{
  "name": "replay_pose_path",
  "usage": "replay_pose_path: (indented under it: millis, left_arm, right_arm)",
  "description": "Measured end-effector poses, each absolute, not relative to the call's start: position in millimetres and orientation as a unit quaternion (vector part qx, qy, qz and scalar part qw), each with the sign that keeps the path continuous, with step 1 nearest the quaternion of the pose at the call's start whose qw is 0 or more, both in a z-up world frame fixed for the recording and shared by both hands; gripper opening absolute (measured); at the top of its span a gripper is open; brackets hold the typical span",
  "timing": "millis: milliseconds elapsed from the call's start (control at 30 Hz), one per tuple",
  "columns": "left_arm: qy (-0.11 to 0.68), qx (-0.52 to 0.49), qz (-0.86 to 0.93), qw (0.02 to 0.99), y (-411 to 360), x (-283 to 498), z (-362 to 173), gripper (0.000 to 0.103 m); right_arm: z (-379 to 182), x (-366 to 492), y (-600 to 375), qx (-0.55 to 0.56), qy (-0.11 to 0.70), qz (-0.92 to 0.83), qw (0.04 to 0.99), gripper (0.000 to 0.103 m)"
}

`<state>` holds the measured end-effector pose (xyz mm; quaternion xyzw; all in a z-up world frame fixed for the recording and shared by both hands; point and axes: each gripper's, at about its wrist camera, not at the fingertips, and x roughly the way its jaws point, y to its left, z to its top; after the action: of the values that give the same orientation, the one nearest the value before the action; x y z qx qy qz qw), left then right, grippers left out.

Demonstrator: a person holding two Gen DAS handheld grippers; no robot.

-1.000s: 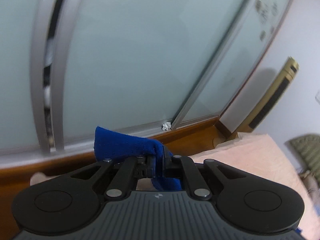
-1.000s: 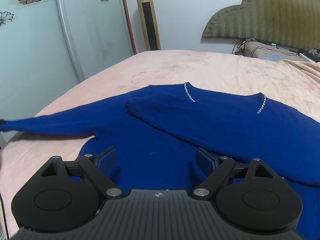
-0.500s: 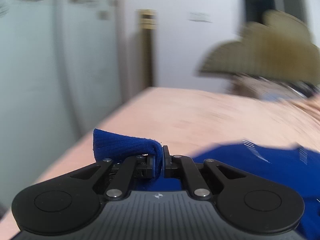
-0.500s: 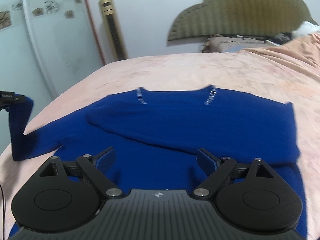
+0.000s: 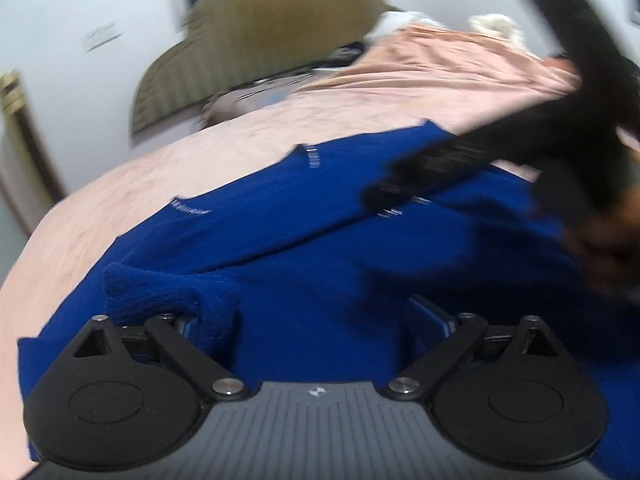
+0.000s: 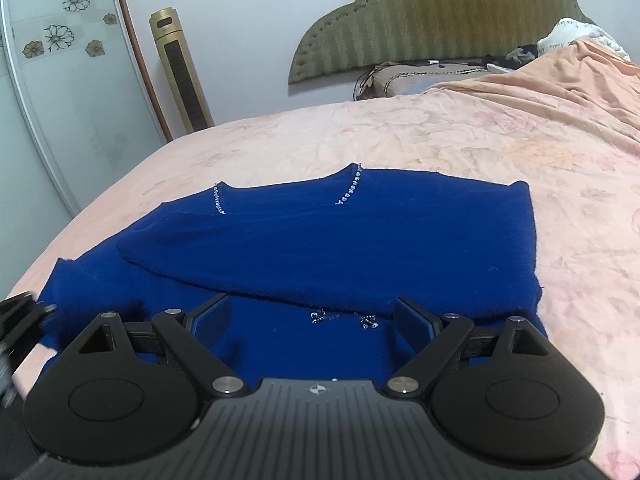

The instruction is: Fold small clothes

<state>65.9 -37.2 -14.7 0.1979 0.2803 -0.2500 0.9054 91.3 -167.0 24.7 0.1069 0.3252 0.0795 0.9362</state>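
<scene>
A royal blue sweater (image 6: 360, 240) with bead trim at the neckline lies flat on the pink bed (image 6: 520, 140). One sleeve is folded across its chest. My left gripper (image 5: 316, 320) is open just above the sweater body (image 5: 320, 264); the other sleeve's cuff (image 5: 168, 288) lies bunched against its left finger. My right gripper (image 6: 312, 316) is open and empty, low over the sweater's lower part. It shows blurred in the left wrist view (image 5: 520, 148). The left gripper shows at the left edge of the right wrist view (image 6: 16, 320).
An olive padded headboard (image 6: 440, 12) and pillows stand at the far end of the bed. A gold tower fan (image 6: 180, 68) stands by the wall, next to frosted sliding wardrobe doors (image 6: 48, 100). The bed's left edge is near the sweater.
My left gripper carried the sleeve from the bed's left side over onto the sweater body and opened, letting the cuff go. My right gripper stayed open and shifted slightly.
</scene>
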Motion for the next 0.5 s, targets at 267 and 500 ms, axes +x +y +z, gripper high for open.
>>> replay_pose_path:
  millis: [267, 500]
  left_arm:
    - [0.280, 0.211, -0.225, 0.909, -8.0, 56.8, -5.4, 0.098]
    - [0.216, 0.356, -0.221, 0.882, -44.3, 29.3, -24.5, 0.098]
  right_arm:
    - [29.4, 102.7, -125.1, 0.077, 0.325, 0.136, 0.933, 0.090]
    - [44.8, 105.5, -110.5, 0.083, 0.336, 0.181, 0.921, 0.090]
